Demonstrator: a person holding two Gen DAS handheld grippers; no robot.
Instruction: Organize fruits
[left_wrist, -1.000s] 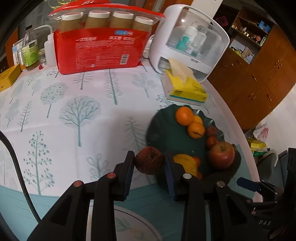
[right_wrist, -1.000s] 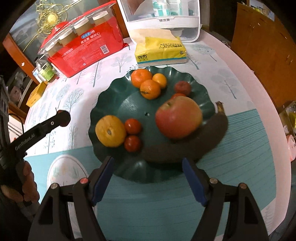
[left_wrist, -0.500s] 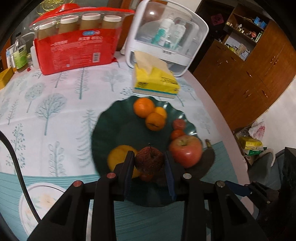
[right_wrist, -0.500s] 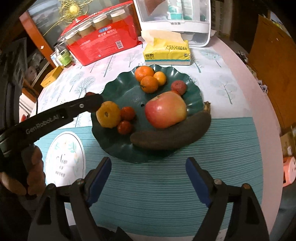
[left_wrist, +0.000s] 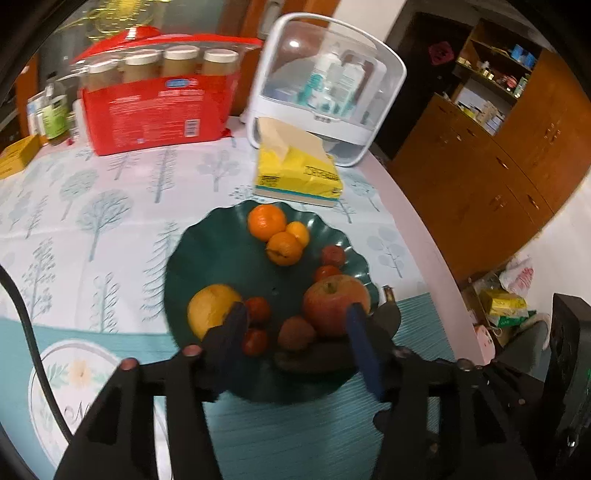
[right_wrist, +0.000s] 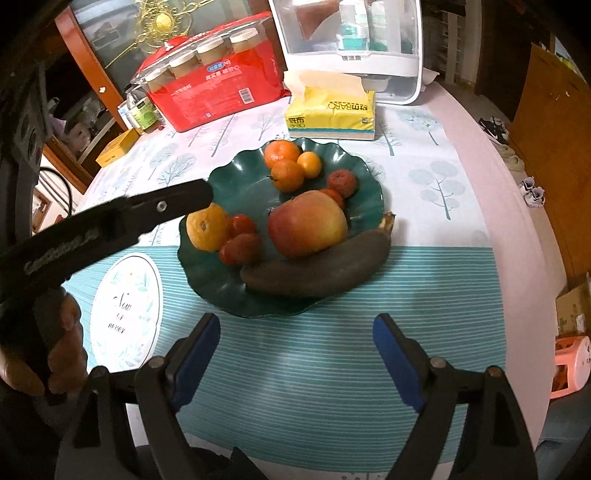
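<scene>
A dark green wavy plate (left_wrist: 221, 258) (right_wrist: 240, 184) holds oranges (left_wrist: 266, 221), a yellow citrus (left_wrist: 210, 306), small red fruits, a big apple (left_wrist: 332, 302) (right_wrist: 306, 221) and a blackened banana (right_wrist: 314, 273). My left gripper (left_wrist: 295, 317) hovers over the plate's near side, its jaws opening. A brownish-red rough fruit (left_wrist: 295, 332) lies on the plate between them, and the pads do not touch it. One left finger (right_wrist: 162, 206) reaches in from the left in the right wrist view. My right gripper (right_wrist: 295, 321) hangs over the teal mat in front of the plate, jaws opening, nothing between them.
Behind the plate lie a yellow tissue pack (left_wrist: 299, 173), a red pack of cups (left_wrist: 159, 107) and a white storage box (left_wrist: 325, 85). A round printed coaster (right_wrist: 125, 310) sits left of the plate. The table's edge curves along the right.
The left gripper carried the brownish-red fruit from the cloth over the plate and opened; the fruit now lies on the plate. The right gripper drew back from the plate and widened.
</scene>
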